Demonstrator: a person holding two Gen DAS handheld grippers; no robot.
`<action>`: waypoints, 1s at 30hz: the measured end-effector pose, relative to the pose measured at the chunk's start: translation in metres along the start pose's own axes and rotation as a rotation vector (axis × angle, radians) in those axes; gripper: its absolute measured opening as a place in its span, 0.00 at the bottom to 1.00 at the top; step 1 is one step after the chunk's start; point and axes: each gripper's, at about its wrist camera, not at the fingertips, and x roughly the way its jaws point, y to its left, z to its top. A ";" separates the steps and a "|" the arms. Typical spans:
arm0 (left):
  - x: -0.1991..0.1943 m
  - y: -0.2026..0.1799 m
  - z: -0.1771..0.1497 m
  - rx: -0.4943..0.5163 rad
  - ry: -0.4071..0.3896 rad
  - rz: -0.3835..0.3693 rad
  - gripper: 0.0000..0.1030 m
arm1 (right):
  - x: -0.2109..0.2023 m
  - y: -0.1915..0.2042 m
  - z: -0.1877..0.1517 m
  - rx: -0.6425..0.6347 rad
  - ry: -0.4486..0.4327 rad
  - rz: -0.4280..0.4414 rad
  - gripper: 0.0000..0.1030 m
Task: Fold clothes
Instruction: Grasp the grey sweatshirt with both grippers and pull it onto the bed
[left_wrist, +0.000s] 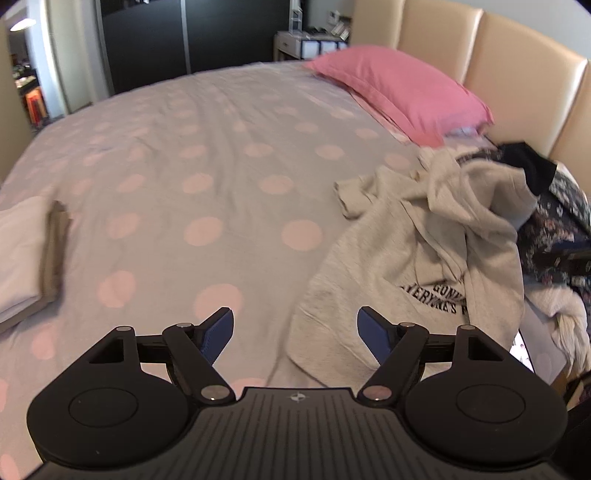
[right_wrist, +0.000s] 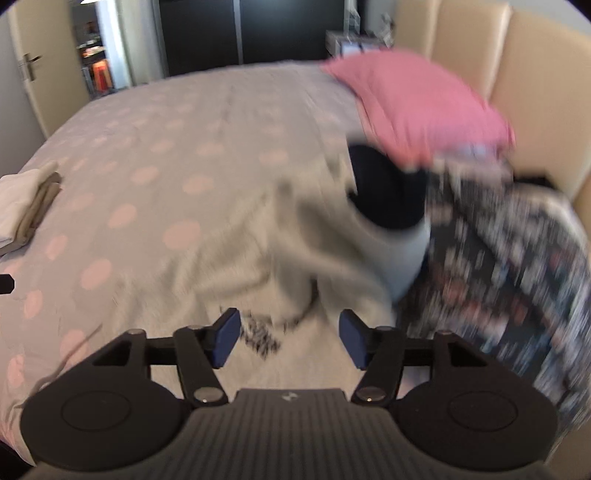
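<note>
The grey hoodie (left_wrist: 424, 258) lies in a crumpled heap at the lower right of the left wrist view, on the bed (left_wrist: 207, 155). It still needs to be laid flat before it can be folded.

The left hand-held gripper (left_wrist: 295, 334) has its jaws wide apart with nothing between them. It hangs over the hoodie's lower edge. The right hand-held gripper (right_wrist: 289, 341) also has its jaws apart and holds nothing. It is low over the hoodie, near the black letters (right_wrist: 262, 336) printed on it.

What could go wrong: the hoodie is thick and bunched up, so a pinch could grab two layers at once. Then it would lift in a lump, not spread out. A black sock (left_wrist: 528, 166) sits on top of the heap at the right of the frame and may come along or drop off. The dark flowery cloth (left_wrist: 561, 236) lies just beside the hoodie and could get caught too.

The hoodie looks soft and fuzzy. The bed cover is smooth, grey, with round pink dots. The pink pillow (left_wrist: 402, 92) is puffy. A folded stack (left_wrist: 26, 254) sits neat and flat at the left edge.
</note>
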 end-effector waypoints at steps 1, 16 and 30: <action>0.010 -0.002 0.000 0.009 0.011 -0.013 0.71 | 0.010 -0.003 -0.008 0.029 0.022 0.002 0.66; 0.159 -0.005 0.014 -0.016 0.179 -0.059 0.71 | 0.118 0.025 -0.049 0.044 0.266 0.004 0.81; 0.157 -0.006 0.007 -0.070 0.179 -0.069 0.14 | 0.115 0.037 -0.052 -0.019 0.261 0.015 0.07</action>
